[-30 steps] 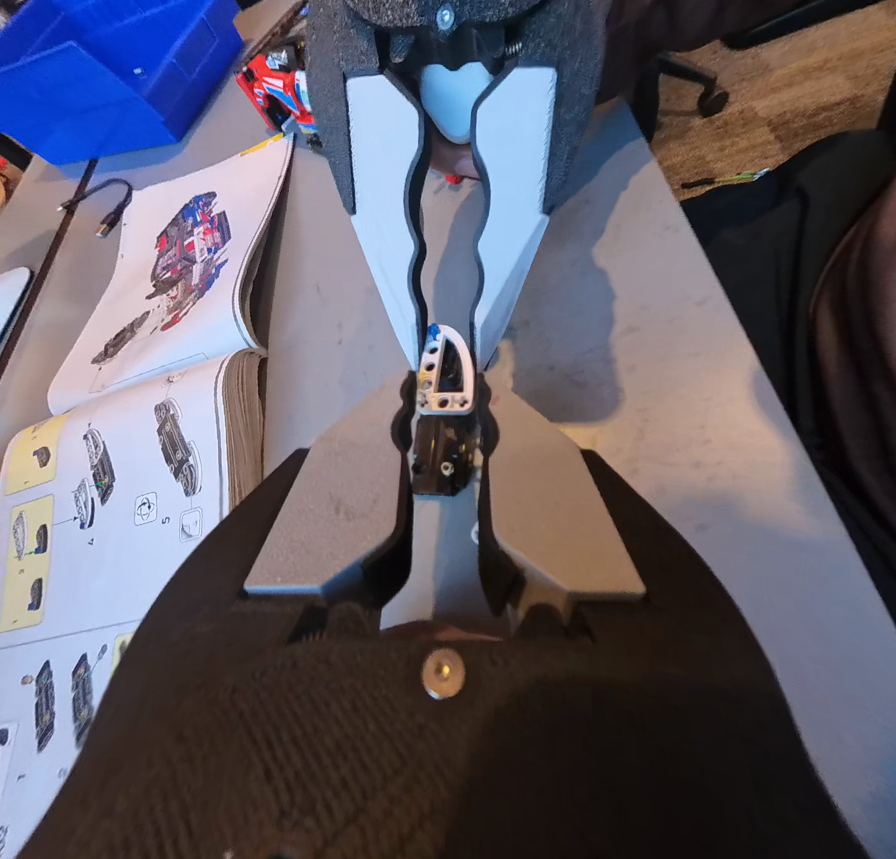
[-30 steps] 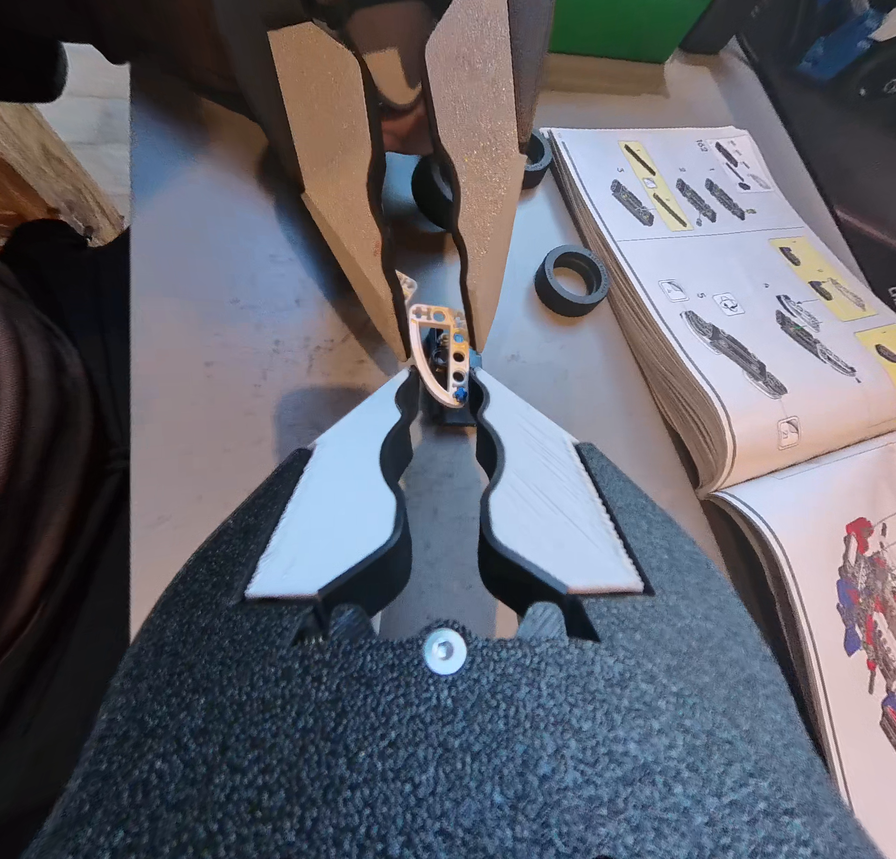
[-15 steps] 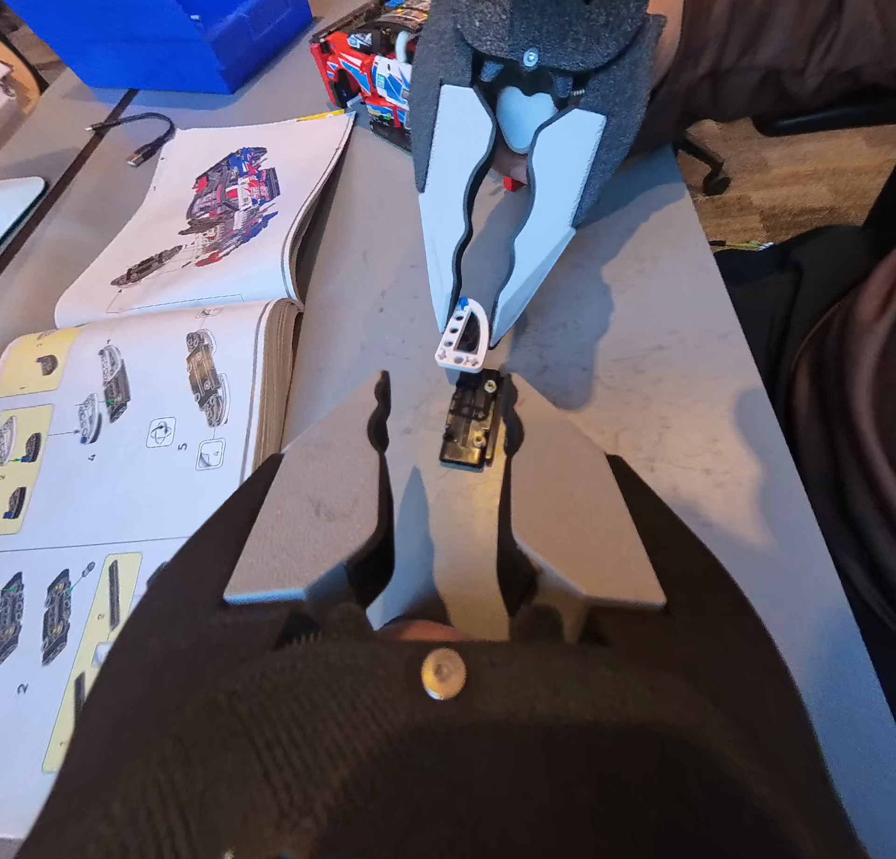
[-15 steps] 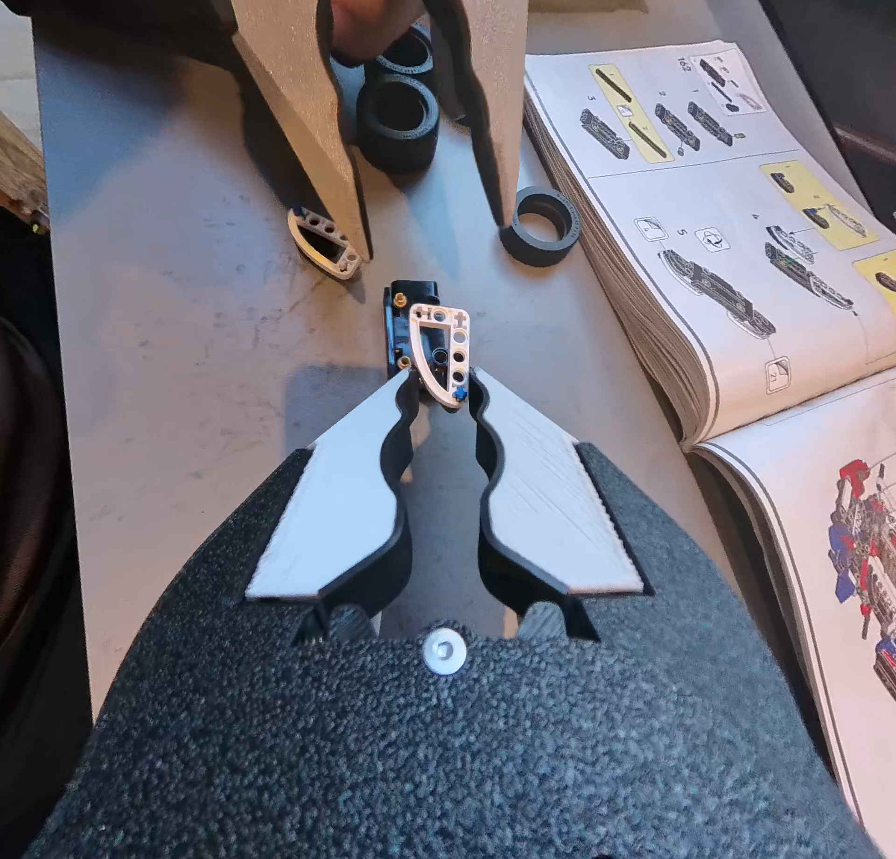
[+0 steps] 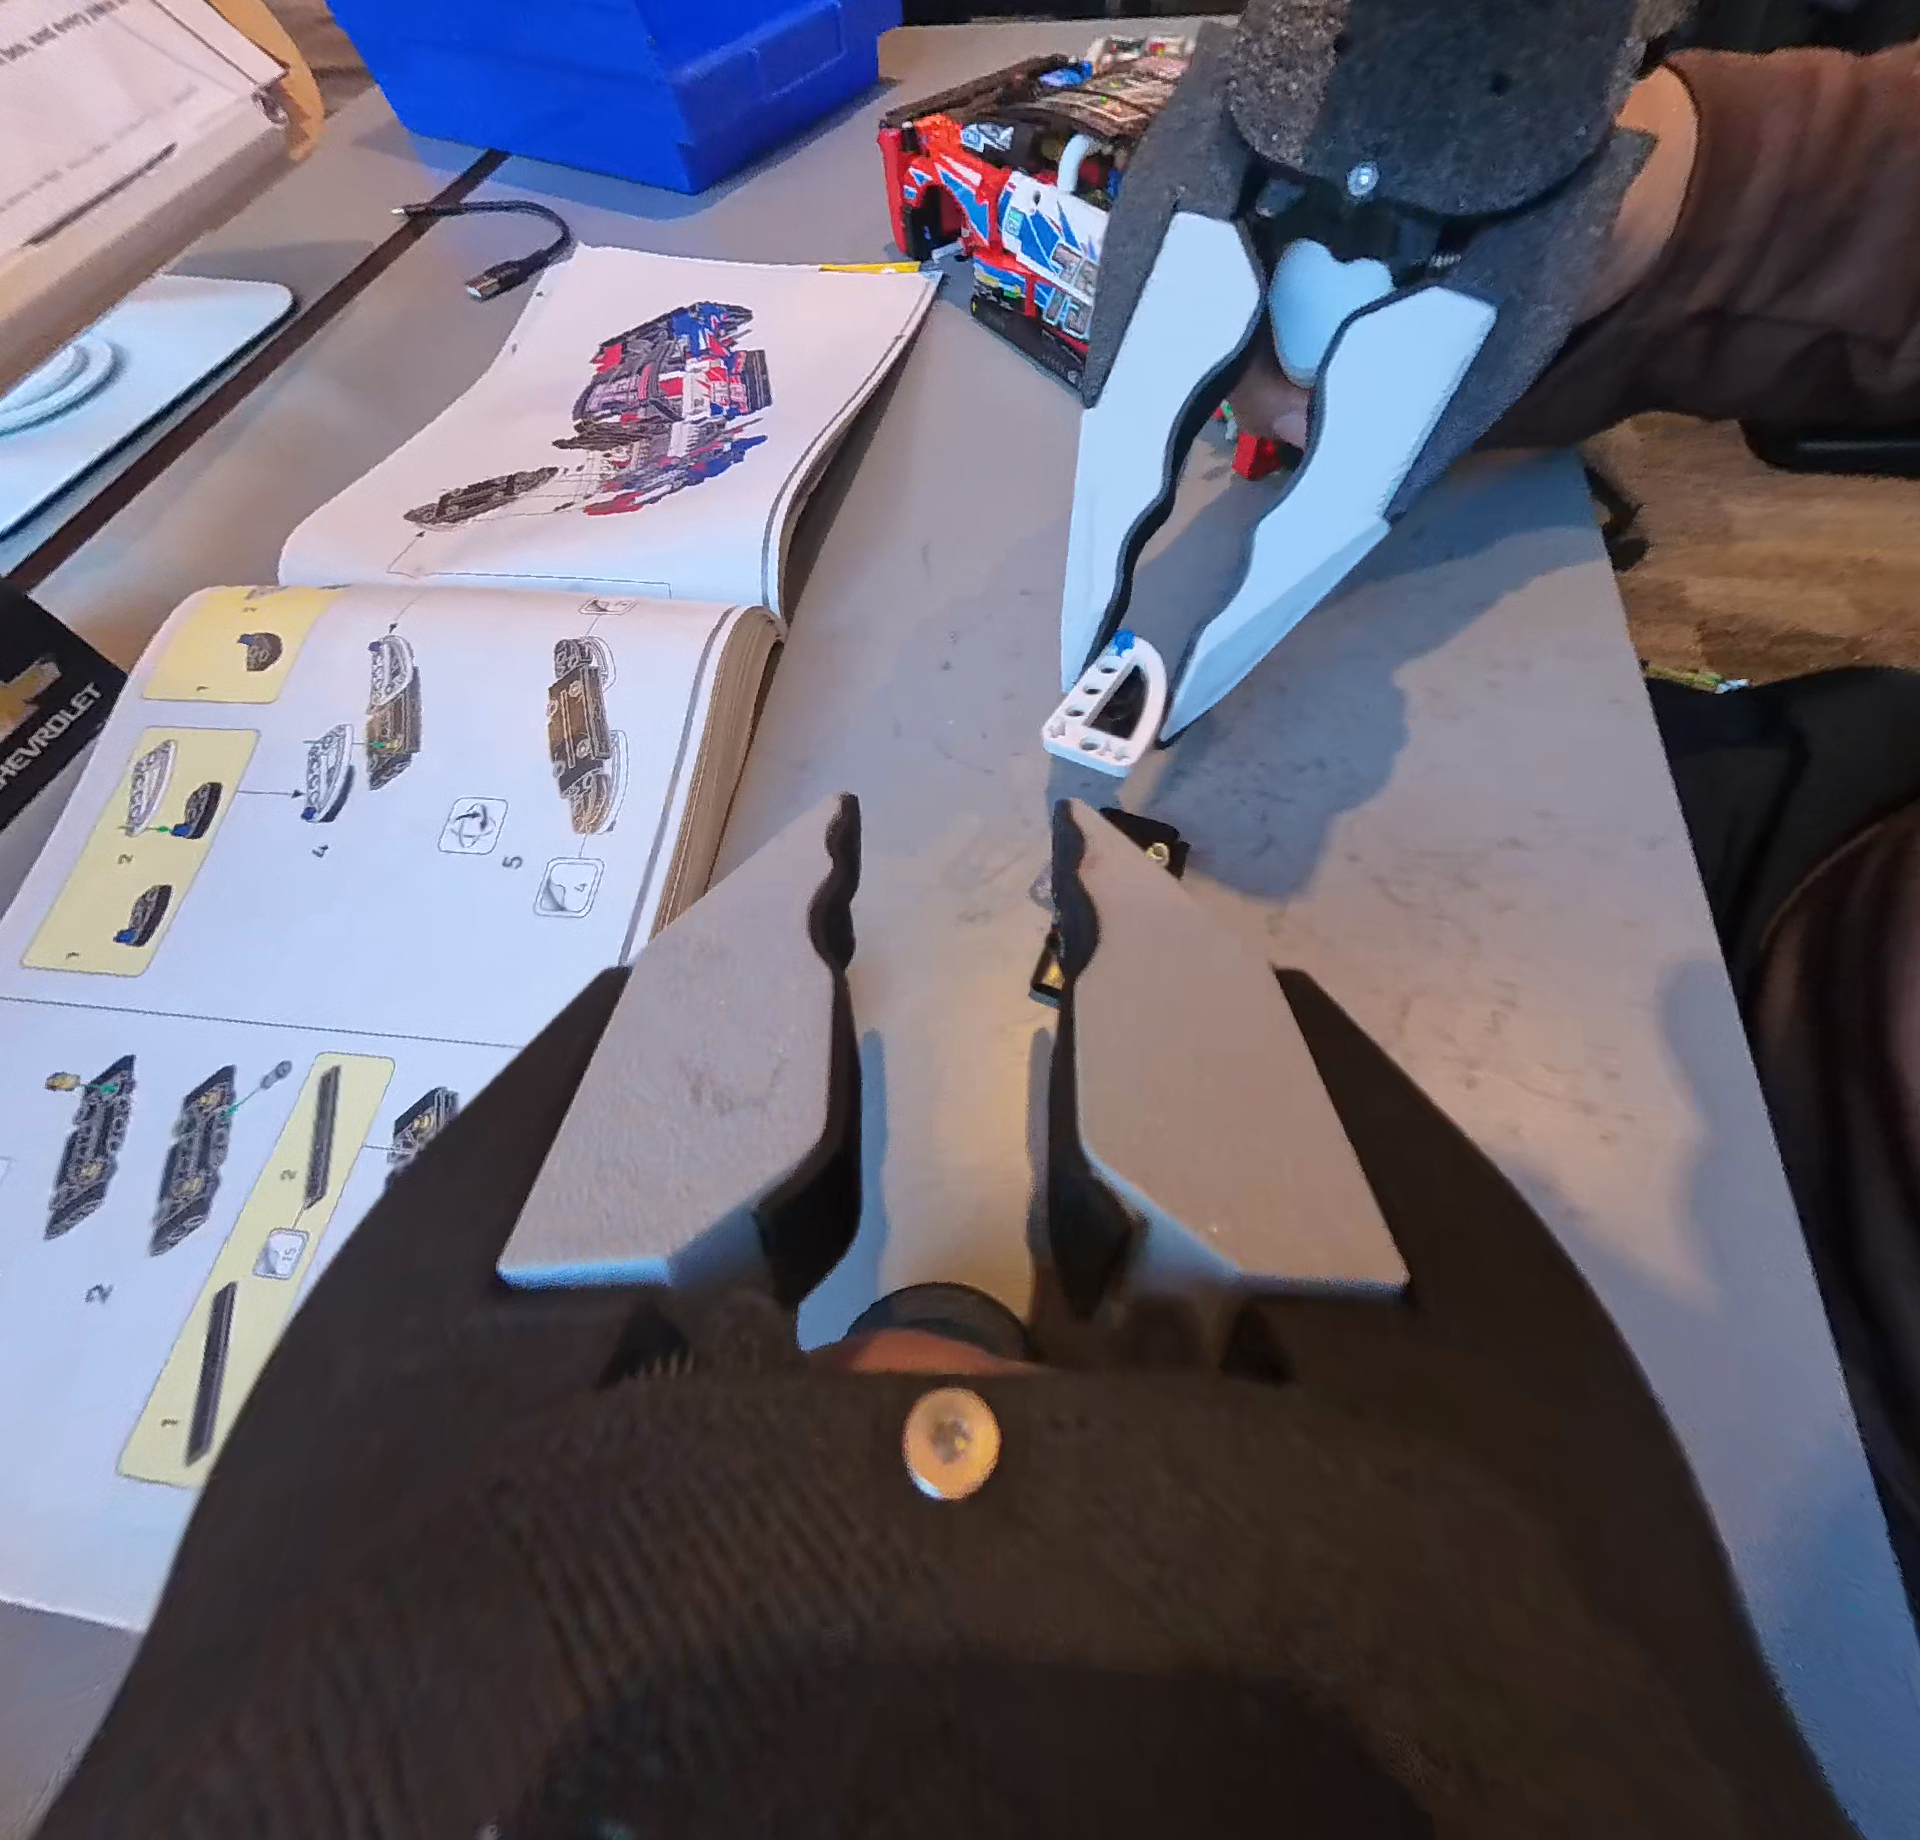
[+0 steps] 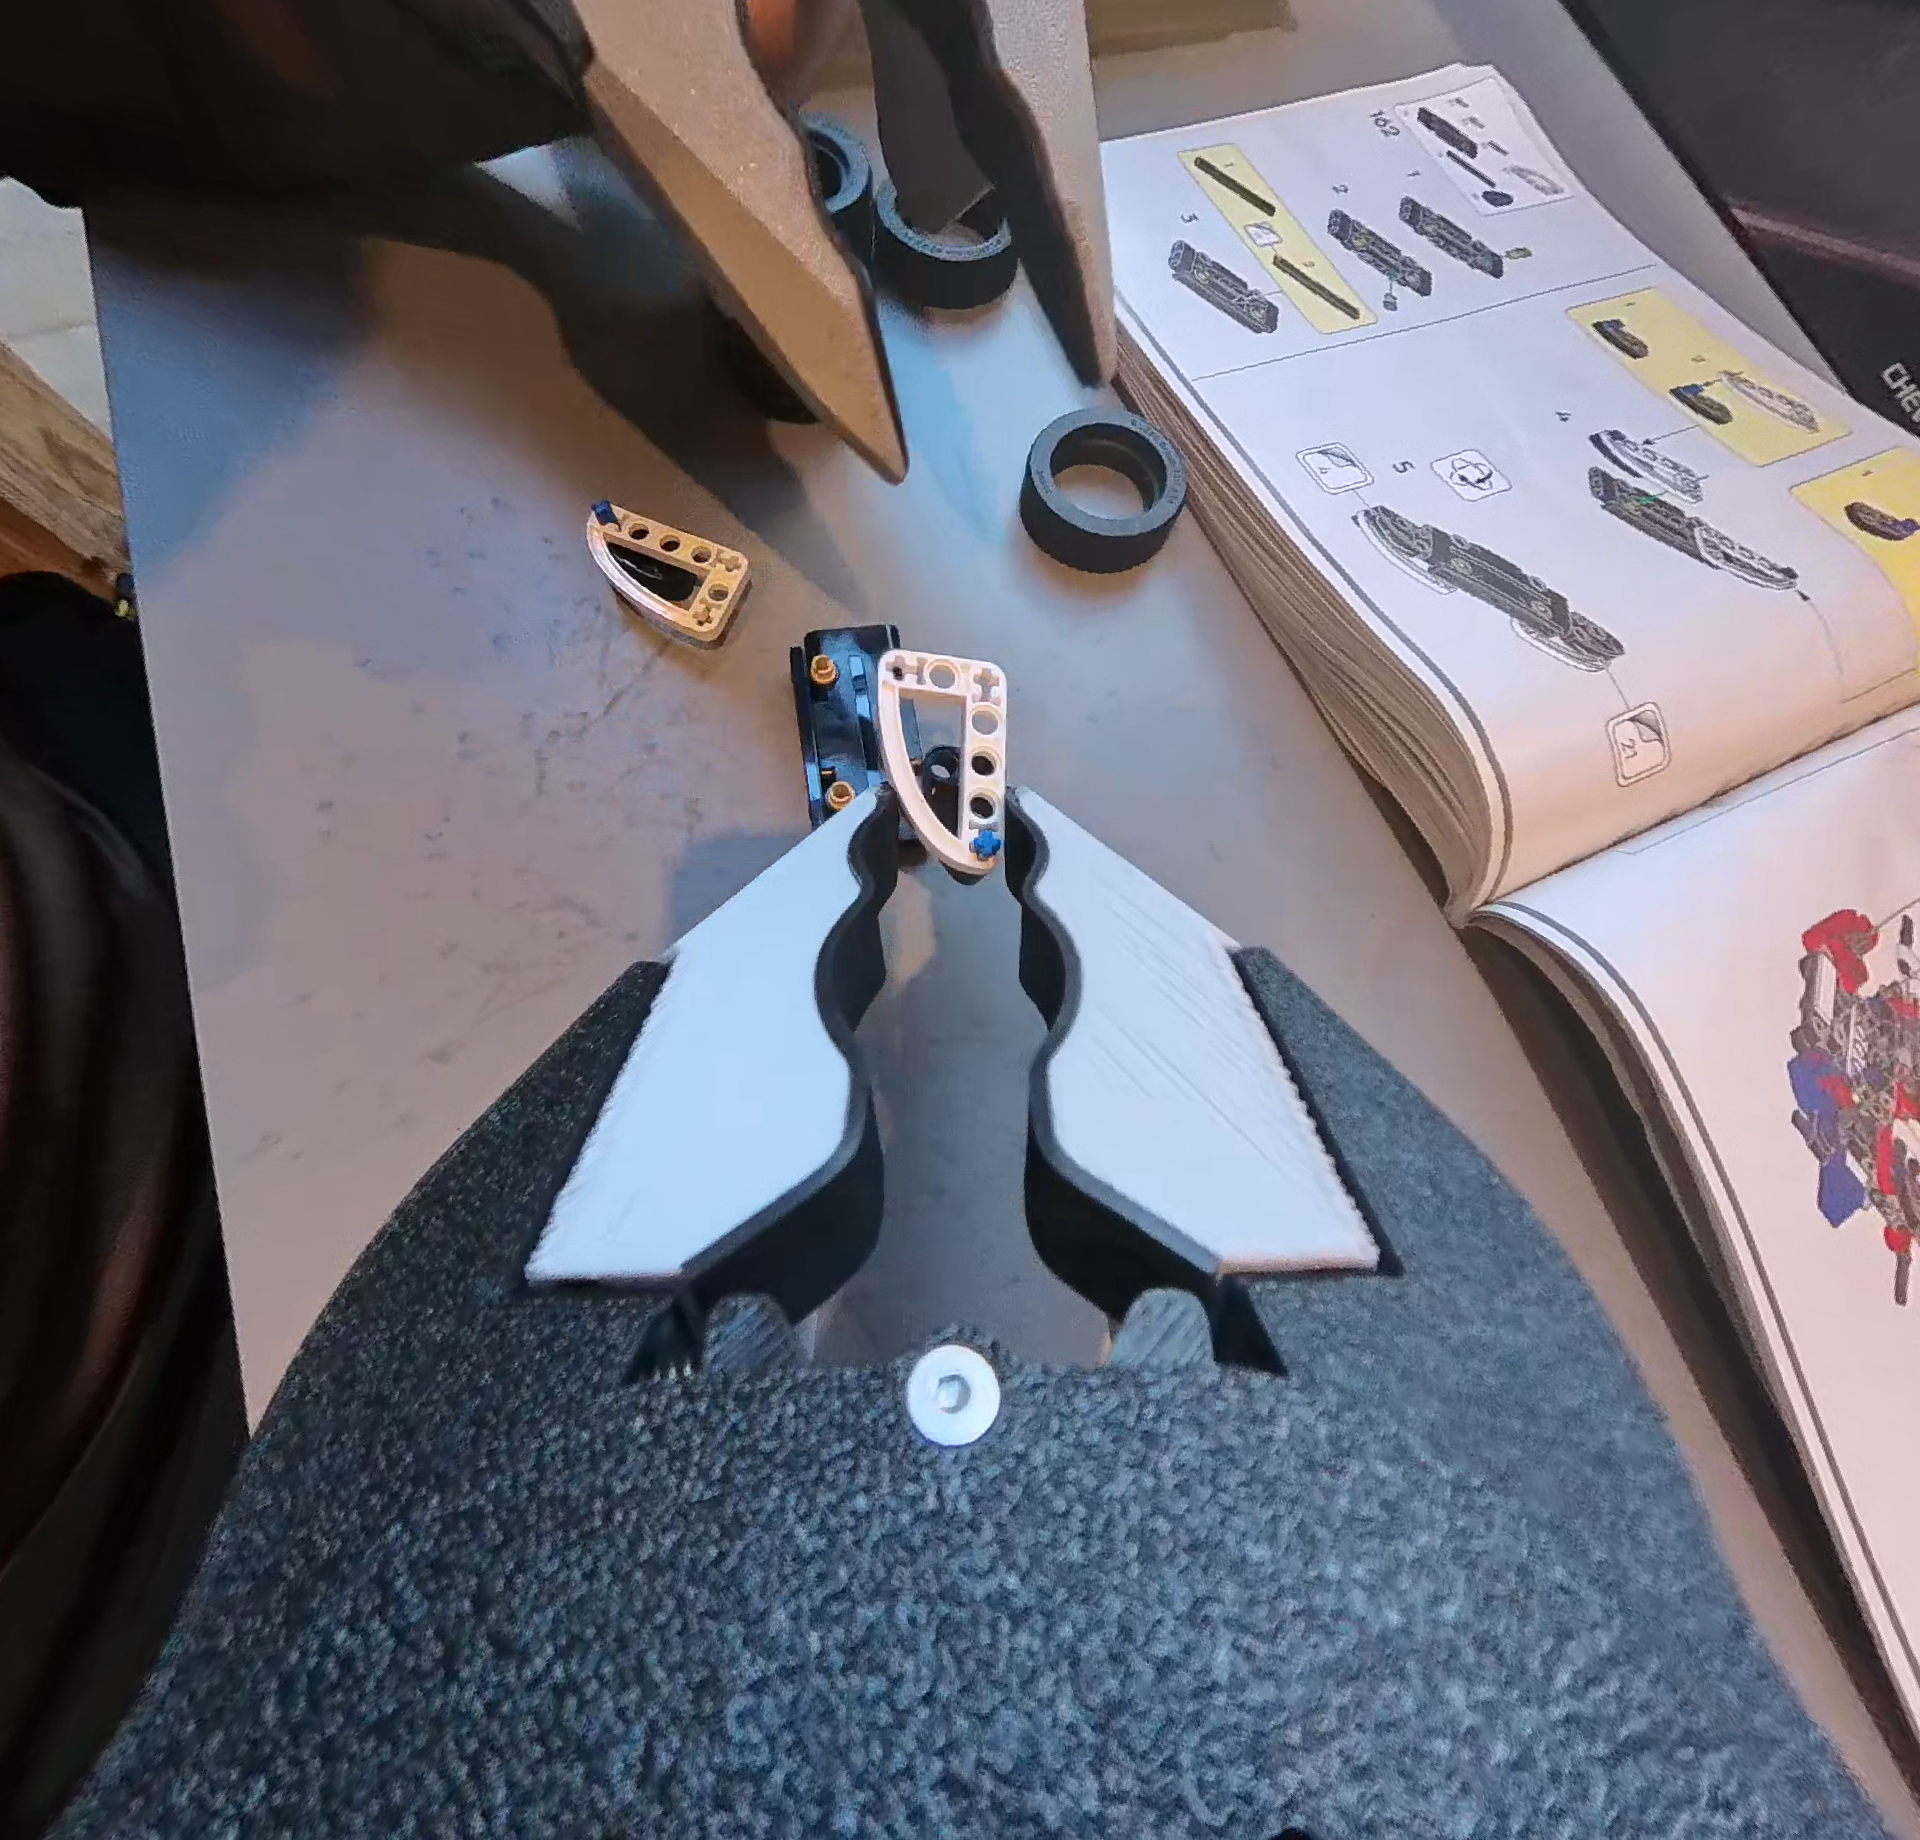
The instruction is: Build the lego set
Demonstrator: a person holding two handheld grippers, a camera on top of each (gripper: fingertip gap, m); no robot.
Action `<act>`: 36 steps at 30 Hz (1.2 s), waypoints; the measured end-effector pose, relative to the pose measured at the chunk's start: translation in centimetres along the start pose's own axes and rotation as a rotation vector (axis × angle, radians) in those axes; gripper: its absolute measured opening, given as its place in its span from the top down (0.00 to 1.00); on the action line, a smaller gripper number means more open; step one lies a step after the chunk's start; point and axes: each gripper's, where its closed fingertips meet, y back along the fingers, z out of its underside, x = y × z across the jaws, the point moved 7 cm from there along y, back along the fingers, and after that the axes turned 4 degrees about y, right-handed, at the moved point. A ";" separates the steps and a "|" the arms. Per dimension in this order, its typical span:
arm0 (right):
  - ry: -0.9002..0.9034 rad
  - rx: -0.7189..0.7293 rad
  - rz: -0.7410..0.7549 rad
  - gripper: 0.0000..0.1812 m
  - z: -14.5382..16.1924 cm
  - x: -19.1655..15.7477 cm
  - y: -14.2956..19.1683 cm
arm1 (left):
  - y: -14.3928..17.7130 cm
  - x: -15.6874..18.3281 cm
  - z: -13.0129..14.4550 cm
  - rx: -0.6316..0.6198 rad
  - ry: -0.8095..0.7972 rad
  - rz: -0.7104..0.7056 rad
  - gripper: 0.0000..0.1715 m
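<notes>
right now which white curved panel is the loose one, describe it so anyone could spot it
Start at the open manual on the grey table, then cross past the lone tyre. The loose panel lies flat there. Its twin stands upright, pinched in the right gripper.

A grey table [image 6: 436, 855], scuffed and scratched, carries an open instruction booklet [image 5: 436, 855] along one side. A black lego assembly [image 6: 836, 720] lies mid-table, a second white curved panel piece [image 6: 670, 569] lying flat near it. Three black rubber tyres [image 6: 1103, 489] sit beside the booklet's edge. Farther off stand a red, white and blue lego car [image 5: 997, 211], a blue bin [image 5: 623, 34], and a black cable [image 5: 499, 252].
</notes>
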 end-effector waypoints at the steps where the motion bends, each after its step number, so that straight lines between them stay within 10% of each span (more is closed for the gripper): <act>1: -0.005 0.001 -0.005 0.89 0.0 0.0 0.0 | 0.0 -0.1 0.0 0.002 0.015 0.007 0.80; 36: 0.055 -0.124 -0.056 0.89 0.8 -1.7 -0.6 | -3.3 3.1 3.5 -0.393 -0.117 0.093 0.85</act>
